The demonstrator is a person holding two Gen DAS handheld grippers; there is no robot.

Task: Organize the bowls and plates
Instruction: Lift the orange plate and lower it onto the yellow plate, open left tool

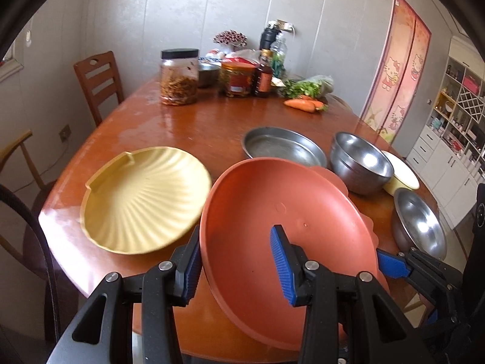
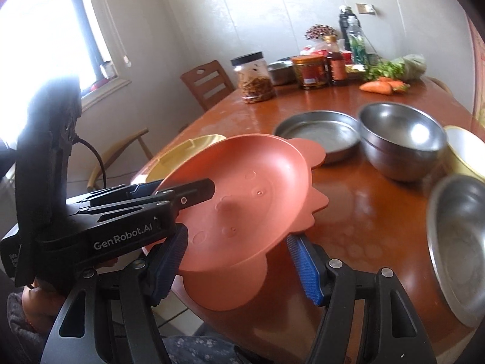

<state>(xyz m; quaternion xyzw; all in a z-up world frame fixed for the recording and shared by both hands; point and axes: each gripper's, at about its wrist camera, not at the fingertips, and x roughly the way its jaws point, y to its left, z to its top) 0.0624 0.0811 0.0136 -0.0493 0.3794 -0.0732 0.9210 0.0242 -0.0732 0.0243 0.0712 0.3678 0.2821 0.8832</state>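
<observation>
An orange plastic plate [image 1: 272, 212] with a scalloped flange is tilted above the table's near edge; it also shows in the right wrist view [image 2: 242, 197]. My left gripper [image 1: 236, 261] has its jaws on either side of the plate's rim, one pad under and one on the inside. My right gripper [image 2: 239, 264] stands wide open around the plate's lower edge, pads apart from it. A yellow shell-shaped plate [image 1: 145, 197] lies to the left. A steel plate [image 1: 282, 145], stacked steel bowls [image 1: 360, 160] and another steel bowl [image 1: 421, 224] lie to the right.
A white and yellow bowl [image 1: 400, 176] sits behind the steel bowls. Jars [image 1: 178, 75], bottles, greens and carrots [image 1: 303, 103] crowd the table's far end. Wooden chairs [image 1: 97, 79] stand at the left. The table edge [image 1: 60, 242] runs close below the grippers.
</observation>
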